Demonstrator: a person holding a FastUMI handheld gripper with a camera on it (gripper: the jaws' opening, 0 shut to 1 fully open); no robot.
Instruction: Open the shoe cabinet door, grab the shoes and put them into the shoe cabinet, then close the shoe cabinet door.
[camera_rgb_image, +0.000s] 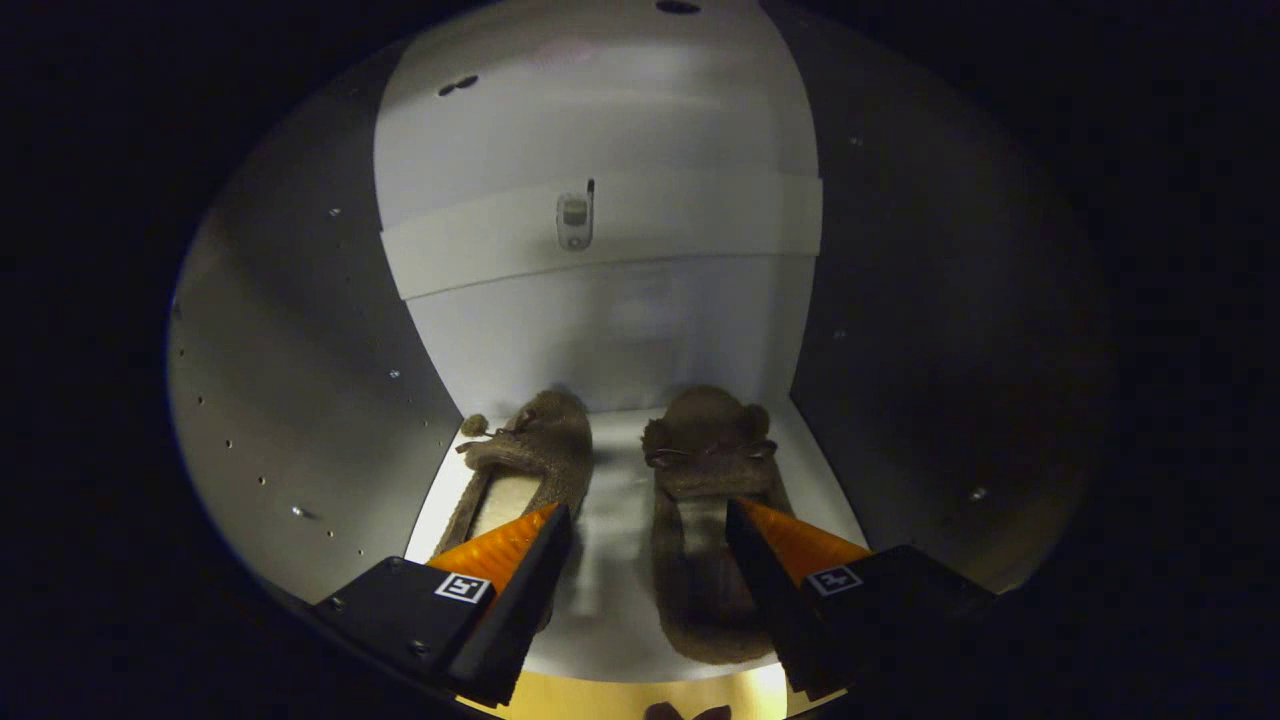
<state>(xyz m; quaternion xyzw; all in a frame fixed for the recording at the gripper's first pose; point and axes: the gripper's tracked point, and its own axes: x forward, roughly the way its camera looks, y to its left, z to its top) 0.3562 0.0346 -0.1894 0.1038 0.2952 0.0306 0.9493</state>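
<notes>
Jaws stand wide apart, gripping nothing; gripper (648, 520) looks straight into the shoe cabinet (300, 400).

Two brown fuzzy slippers sit side by side on the pale cabinet shelf (615, 560), toes toward the back panel (610, 330).
- Left slipper (535, 455): near the shelf's left edge, toe close to the back left corner. Pale insole visible. Its heel end passes under the left finger (520, 560), so the finger overlaps it in view; contact cannot be told.
- Right slipper (700, 470): toe just short of the back edge, small bow across the vamp, heel reaching toward the shelf's front edge. The right finger (780, 570) lies over its outer side; contact cannot be told.

Bare strip of shelf runs between the two slippers, and this gap lies between the fingers.

Side walls of the cabinet are grey with rows of small holes. A small metal fitting (575, 220) sits on the lighter band across the back panel, well above the slippers.
</notes>
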